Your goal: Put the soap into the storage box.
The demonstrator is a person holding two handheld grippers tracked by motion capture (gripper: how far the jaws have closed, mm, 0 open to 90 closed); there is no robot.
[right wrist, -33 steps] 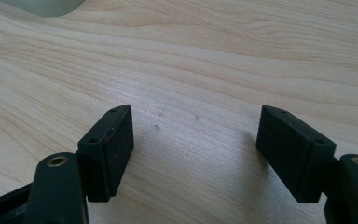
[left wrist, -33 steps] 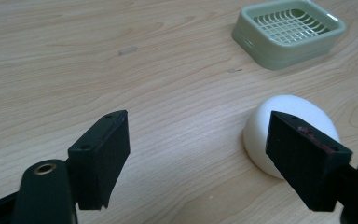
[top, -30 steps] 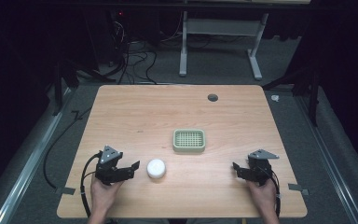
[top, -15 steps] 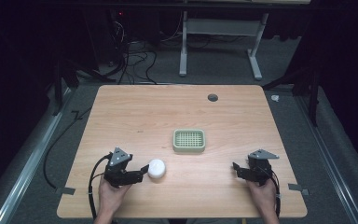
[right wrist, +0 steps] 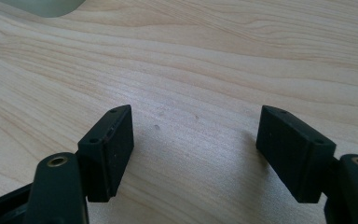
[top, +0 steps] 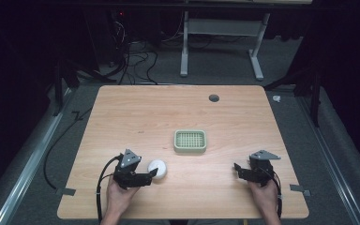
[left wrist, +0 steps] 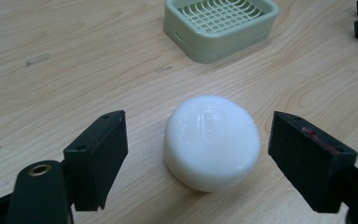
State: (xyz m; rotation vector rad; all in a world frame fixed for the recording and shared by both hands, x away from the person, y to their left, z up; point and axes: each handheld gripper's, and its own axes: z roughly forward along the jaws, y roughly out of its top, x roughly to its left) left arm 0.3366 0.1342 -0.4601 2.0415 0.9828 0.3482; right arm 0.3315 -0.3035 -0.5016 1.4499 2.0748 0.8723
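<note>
Soap (left wrist: 212,142) between spread left claw (left wrist: 200,158) | tray (left wrist: 221,25) beyond | right claw (right wrist: 196,154) wide, empty

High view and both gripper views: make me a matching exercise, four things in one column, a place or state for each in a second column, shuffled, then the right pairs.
Things:
1. round white soap bar
2. pale green slotted plastic soap dish
3. left gripper
4. right gripper

Places or states:
A. open over bare wood
B. empty, mid-table
C. lying between open jaws
D. open around the white bar, apart from it

Pairs: 1-C, 2-B, 3-D, 4-A
</note>
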